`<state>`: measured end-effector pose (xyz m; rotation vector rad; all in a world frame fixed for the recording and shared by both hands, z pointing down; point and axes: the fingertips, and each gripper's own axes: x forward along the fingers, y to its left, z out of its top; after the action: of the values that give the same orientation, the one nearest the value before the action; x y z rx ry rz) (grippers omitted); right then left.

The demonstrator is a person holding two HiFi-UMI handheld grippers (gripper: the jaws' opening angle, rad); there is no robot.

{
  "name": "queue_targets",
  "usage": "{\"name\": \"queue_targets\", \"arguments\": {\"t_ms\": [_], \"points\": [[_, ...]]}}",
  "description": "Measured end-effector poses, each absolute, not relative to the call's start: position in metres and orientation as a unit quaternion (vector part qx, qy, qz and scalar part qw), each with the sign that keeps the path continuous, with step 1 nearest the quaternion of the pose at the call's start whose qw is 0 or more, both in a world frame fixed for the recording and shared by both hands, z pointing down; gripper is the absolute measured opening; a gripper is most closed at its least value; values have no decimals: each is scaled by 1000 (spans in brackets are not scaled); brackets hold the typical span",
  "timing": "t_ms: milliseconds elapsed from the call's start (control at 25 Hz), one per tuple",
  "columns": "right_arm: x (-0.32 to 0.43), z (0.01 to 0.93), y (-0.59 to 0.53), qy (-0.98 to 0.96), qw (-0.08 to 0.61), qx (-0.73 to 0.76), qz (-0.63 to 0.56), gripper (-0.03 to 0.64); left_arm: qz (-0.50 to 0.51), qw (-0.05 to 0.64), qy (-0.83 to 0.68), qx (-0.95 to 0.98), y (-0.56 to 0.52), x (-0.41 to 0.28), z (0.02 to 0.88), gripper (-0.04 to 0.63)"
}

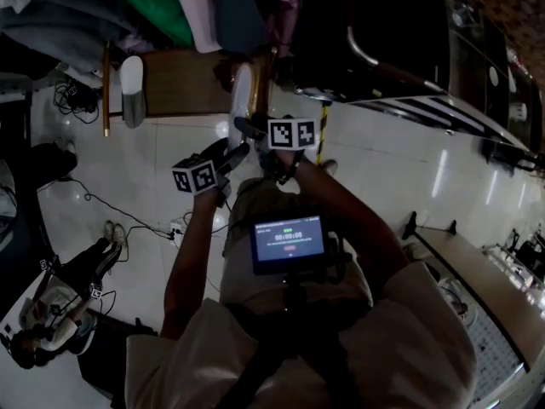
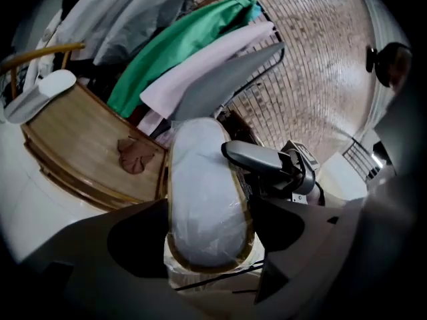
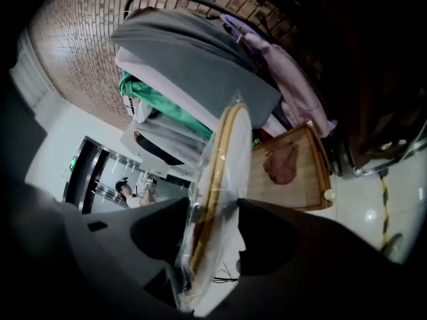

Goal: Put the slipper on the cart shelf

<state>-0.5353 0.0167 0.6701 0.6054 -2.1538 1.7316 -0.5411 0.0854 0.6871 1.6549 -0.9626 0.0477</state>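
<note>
Clamping pale, tan-rimmed, plastic-wrapped slipper (image 2: 203,192) widthways in left tongs (image 2: 210,209), right tongs (image 3: 215,205) parted astride its edge, probably to steady it toward wooden cart shelf (image 2: 80,139) at ten o'clock.

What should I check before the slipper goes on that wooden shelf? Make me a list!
1. Left gripper clamped on the slipper: ok, its jaws hug both sides.
2. Right gripper clamped too: not ok, its jaws stand apart with the slipper edge-on between them.
3. Bare room on the wooden shelf: ok.
4. Other slipper out of the way: ok, it lies at the shelf's far corner.
5. Brown patch on the shelf harmless: cannot tell what it is.
</note>
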Motion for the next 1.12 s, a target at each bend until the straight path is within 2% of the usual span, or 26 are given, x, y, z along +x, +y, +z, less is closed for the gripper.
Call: {"name": "queue_targets", "arguments": {"t_ms": [240,440,760,960,1120], "points": [[-478,642,14,-759,114,257,588,168,109,497,-402,761,80,-493,653,367],[-408,609,6,-755,53,277,592,106,101,472,-352,802,79,-428,619,370],[-259,559,13,-775,-22,269,572,98,12,494,-292,819,85,-307,570,370],[-187,541,27,-777,-41,265,570,97,-34,523,-302,796,90,-258,559,370],[-101,524,39,-788,-50,274,549,97,-32,518,-308,797,102,-190,547,368]]}}
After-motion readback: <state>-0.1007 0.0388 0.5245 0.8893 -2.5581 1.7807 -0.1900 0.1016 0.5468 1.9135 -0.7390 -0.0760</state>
